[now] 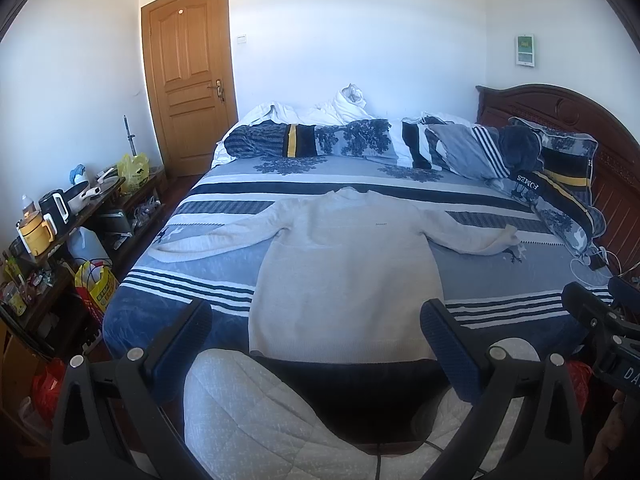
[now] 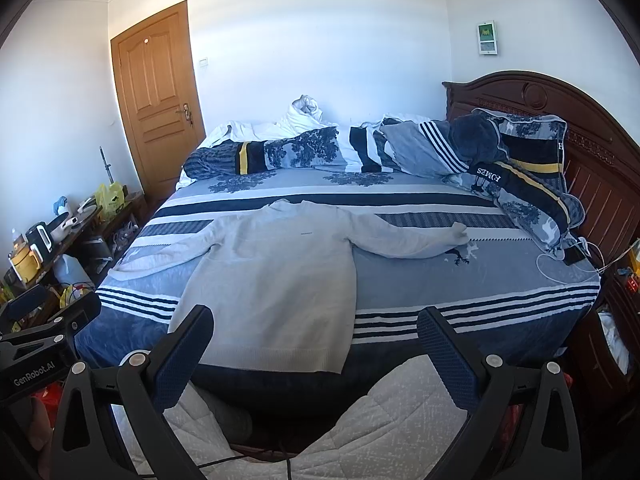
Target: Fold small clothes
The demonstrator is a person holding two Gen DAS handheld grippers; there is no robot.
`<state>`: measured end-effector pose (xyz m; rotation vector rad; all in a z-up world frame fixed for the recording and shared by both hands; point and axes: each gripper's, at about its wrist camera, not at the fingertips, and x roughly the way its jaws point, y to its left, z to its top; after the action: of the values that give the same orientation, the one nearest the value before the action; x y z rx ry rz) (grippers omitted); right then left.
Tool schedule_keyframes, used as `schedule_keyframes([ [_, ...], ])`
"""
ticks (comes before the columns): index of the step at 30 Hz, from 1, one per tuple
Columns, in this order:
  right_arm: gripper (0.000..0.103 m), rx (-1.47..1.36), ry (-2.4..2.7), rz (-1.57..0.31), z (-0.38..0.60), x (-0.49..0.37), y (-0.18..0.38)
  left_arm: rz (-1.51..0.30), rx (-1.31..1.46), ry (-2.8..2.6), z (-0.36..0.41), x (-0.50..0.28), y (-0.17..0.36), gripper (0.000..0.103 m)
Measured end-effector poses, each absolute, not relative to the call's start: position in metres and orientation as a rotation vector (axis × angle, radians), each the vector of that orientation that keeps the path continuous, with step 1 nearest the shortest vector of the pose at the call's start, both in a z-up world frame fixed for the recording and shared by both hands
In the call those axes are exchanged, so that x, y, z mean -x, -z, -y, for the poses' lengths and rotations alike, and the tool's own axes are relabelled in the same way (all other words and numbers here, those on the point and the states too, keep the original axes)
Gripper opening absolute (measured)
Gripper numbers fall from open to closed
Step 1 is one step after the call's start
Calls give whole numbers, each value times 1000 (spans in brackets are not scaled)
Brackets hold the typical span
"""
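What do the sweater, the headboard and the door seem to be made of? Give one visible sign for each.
Sweater: pale knitted fabric, probably cotton or wool, matte; ribbed hem and cuffs show.
Headboard: dark reddish wood, apparently varnished; carved mouldings and slight sheen.
Door: lighter brown wood or wood veneer, smooth finish; raised panels.

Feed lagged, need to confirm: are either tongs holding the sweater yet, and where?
Nothing is held. Both left tongs and right tongs are open, short of the sweater lying flat.

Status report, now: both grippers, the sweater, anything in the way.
Left gripper open, right gripper open, both short of the bed. White sweater flat, sleeves spread, unfolded. Nothing lying on it; bedding heaped well beyond the collar.
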<state>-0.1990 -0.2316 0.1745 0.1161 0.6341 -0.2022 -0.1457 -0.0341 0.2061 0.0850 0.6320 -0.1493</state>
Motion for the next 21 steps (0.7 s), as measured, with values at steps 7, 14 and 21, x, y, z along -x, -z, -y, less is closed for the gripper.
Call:
schedule_keyframes([
  [7, 103, -112, 203, -632, 232, 200, -174, -641, -89, 149, 32, 147, -202, 103],
  [14, 103, -99, 209, -639, 230, 197, -174, -649, -93, 141, 32, 145, -197, 103],
  [21, 103, -125, 200, -670, 236, 192, -167, -690, -104, 133, 31, 136, -184, 103],
])
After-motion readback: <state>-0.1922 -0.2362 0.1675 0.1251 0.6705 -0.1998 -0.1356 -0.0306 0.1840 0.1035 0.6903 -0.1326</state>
